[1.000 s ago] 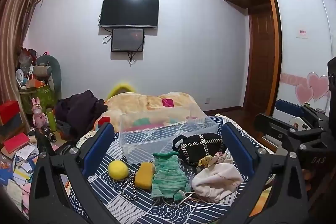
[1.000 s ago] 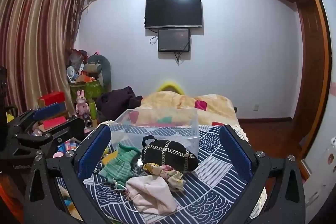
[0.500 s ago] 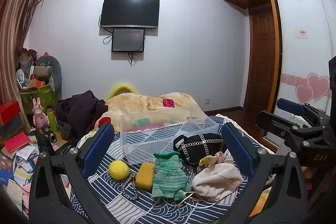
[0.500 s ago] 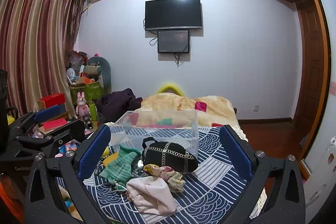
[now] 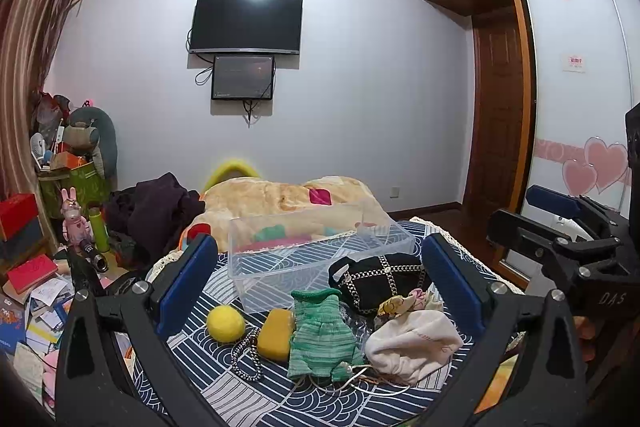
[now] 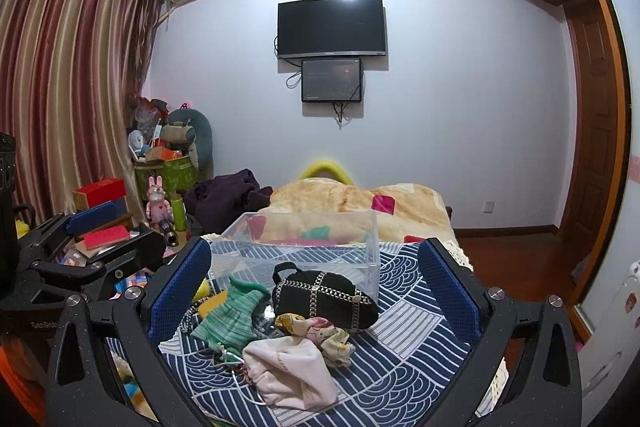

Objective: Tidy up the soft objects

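Observation:
On the blue patterned cloth [image 5: 280,399] lie a yellow ball [image 5: 225,323], a yellow sponge [image 5: 274,334], a green knitted garment [image 5: 322,335], a black chained handbag [image 5: 378,277], a floral scrunchie [image 5: 404,305] and a pale pink pouch [image 5: 412,345]. Behind them stands a clear plastic bin [image 5: 316,251]. My left gripper [image 5: 318,279] is open and empty above the pile. My right gripper [image 6: 316,281] is open and empty; beneath it are the handbag [image 6: 324,297], green garment [image 6: 228,319], scrunchie [image 6: 320,335], pouch [image 6: 292,375] and bin [image 6: 300,247].
A black-and-white cord [image 5: 246,355] and a white cable [image 5: 360,383] lie among the items. A blanket [image 5: 288,199] and dark clothes [image 5: 156,211] lie behind the bin. Clutter of books and toys [image 5: 40,287] fills the floor at left. A wardrobe [image 5: 576,107] stands right.
Both grippers have barely shifted; the views have drifted slightly. Nothing on the cloth has moved.

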{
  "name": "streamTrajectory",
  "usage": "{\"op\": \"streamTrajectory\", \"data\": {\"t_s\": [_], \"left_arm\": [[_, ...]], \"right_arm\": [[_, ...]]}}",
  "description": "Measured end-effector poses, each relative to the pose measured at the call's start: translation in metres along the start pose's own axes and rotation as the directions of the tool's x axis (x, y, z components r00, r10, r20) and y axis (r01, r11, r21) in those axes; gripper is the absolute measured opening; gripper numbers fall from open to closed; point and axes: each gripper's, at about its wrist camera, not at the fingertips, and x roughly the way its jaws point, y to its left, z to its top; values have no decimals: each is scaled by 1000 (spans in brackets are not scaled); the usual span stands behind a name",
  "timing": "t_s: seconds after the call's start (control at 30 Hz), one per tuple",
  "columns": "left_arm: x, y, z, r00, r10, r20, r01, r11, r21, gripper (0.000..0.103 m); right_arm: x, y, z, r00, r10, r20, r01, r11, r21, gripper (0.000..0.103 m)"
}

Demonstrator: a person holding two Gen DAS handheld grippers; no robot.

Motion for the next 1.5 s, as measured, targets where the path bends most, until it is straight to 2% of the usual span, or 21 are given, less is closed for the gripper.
{"op": "streamTrajectory", "data": {"t_s": [1.5], "left_arm": [[-2, 1, 3, 1000, -11, 4, 11, 1000, -8, 103]], "right_arm": [[-2, 4, 6, 1000, 10, 12, -10, 1000, -4, 103]]}}
